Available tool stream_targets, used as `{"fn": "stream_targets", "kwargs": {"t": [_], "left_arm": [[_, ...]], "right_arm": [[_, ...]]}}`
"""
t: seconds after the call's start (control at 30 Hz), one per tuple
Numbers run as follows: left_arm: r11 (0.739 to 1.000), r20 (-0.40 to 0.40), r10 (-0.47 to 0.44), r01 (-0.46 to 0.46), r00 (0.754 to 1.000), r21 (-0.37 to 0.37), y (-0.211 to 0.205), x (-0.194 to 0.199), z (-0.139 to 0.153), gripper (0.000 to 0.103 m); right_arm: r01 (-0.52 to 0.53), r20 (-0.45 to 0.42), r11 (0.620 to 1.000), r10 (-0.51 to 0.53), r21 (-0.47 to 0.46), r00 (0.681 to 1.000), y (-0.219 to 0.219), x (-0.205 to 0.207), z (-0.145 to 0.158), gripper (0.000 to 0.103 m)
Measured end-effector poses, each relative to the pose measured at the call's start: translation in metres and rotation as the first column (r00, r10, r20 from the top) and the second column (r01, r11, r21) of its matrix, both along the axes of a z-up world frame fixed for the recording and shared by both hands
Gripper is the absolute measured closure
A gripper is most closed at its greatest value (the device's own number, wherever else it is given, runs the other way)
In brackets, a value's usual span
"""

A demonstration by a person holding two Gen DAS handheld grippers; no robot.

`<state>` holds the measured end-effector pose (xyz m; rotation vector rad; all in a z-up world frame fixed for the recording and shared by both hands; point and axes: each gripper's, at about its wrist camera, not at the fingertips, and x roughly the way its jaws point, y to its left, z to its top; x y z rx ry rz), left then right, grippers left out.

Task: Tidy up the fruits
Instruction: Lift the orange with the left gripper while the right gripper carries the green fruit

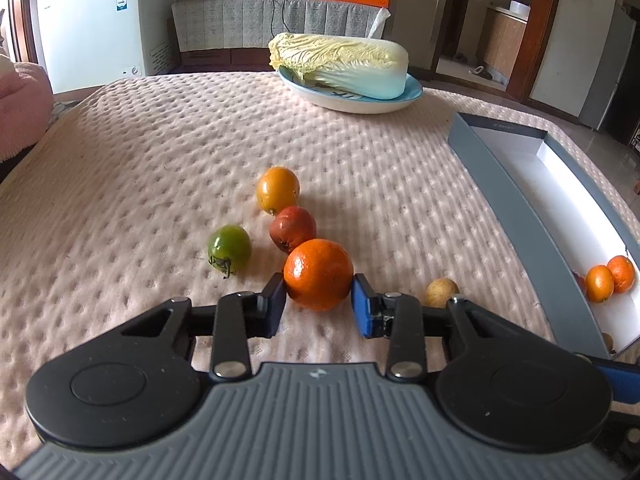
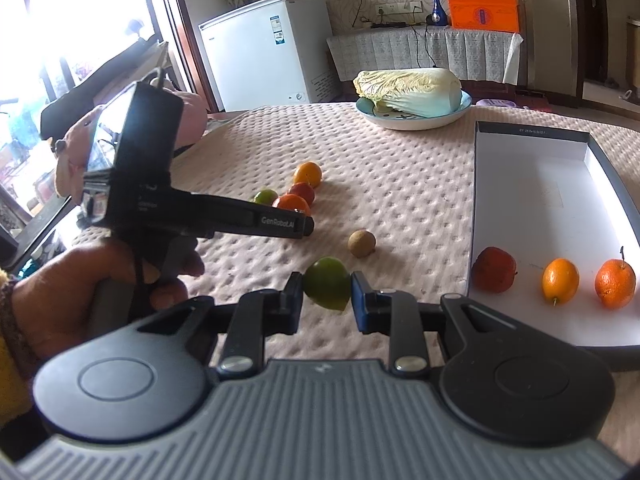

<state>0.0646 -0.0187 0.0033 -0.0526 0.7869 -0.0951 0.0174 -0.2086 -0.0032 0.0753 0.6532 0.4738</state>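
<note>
Left gripper (image 1: 319,304) clamps orange (image 1: 318,274) | right gripper (image 2: 327,300) clamps green fruit (image 2: 326,283) | lettering "GenRobot.AI"

A dimpled matt cloth (image 1: 160,152) covers the table; the plate (image 1: 412,94) looks glossy.

Quilted pink table cover (image 1: 160,152), plate (image 1: 412,92), grey box (image 1: 504,184), loose fruit, perhaps a potato (image 1: 441,292).

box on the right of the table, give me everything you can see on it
The box is a shallow open rectangular tray, cardboard by the look, with grey outer walls and a white inside, lying flat on the quilted table cover near its right edge. Small print runs along the far wall. At its near end three fruits sit in a row: a red fruit, a small yellow-orange fruit and an orange. The rest is bare. Neither gripper touches it.
</note>
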Motion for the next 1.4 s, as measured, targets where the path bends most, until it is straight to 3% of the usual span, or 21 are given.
{"fn": "stream_targets", "kwargs": {"t": [0.73,1.4], "left_arm": [[0.999,0.103,0.008,-0.004,0.995,-0.043,0.033,-0.036,0.047,0.062],[1.0,0.096,-0.013,0.015,0.995,-0.012,0.018,-0.035,0.044,0.062]], "right_arm": [[0.014,0.024,1.0,-0.014,-0.018,1.0,0.007,-0.006,0.01,0.074],[-0.007,0.048,1.0,0.008,-0.003,0.999,0.003,-0.013,0.012,0.074]]}}
